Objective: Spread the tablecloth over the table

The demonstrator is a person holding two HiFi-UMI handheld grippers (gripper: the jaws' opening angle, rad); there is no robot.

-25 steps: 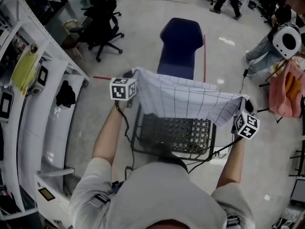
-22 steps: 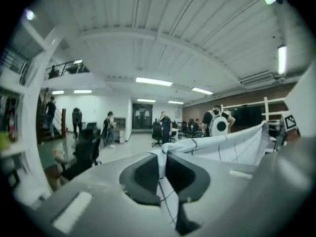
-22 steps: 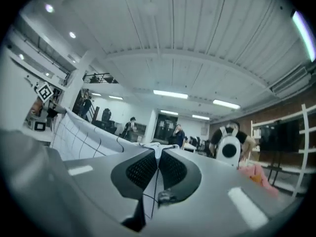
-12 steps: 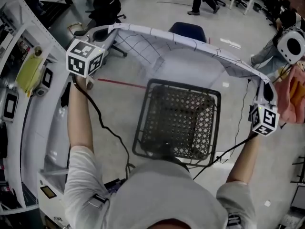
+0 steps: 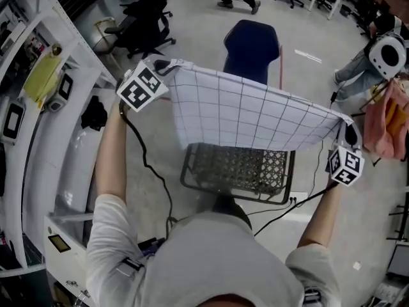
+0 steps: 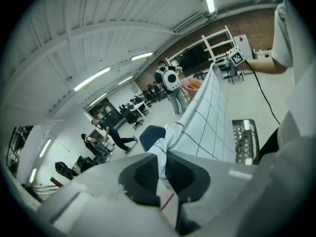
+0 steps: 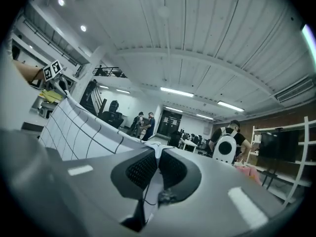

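Observation:
The tablecloth (image 5: 249,114), white with a dark grid, hangs stretched in the air between my two grippers. My left gripper (image 5: 167,66) is up at the left and shut on one top corner. My right gripper (image 5: 348,132) sits lower at the right, shut on the other corner. Below the cloth stands the black mesh table (image 5: 239,170), its far edge hidden by the hanging sheet. In the left gripper view the cloth (image 6: 210,115) runs out from the pinched jaws (image 6: 163,169) over the table (image 6: 245,139). In the right gripper view a corner fold sits between the pads (image 7: 157,168), and the cloth (image 7: 74,127) reaches toward the other hand.
A blue chair (image 5: 251,47) stands just beyond the table. White shelving (image 5: 38,114) lines the left side, with a black office chair (image 5: 144,21) behind it. A person with a white backpack (image 5: 385,53) and a pink cloth (image 5: 388,120) are at the right. Cables (image 5: 150,171) trail from both grippers.
Both grippers lifted with the cloth. Half a second ago it billowed flat and high; now it hangs as a sheet over the table's far side. The left gripper has rolled.

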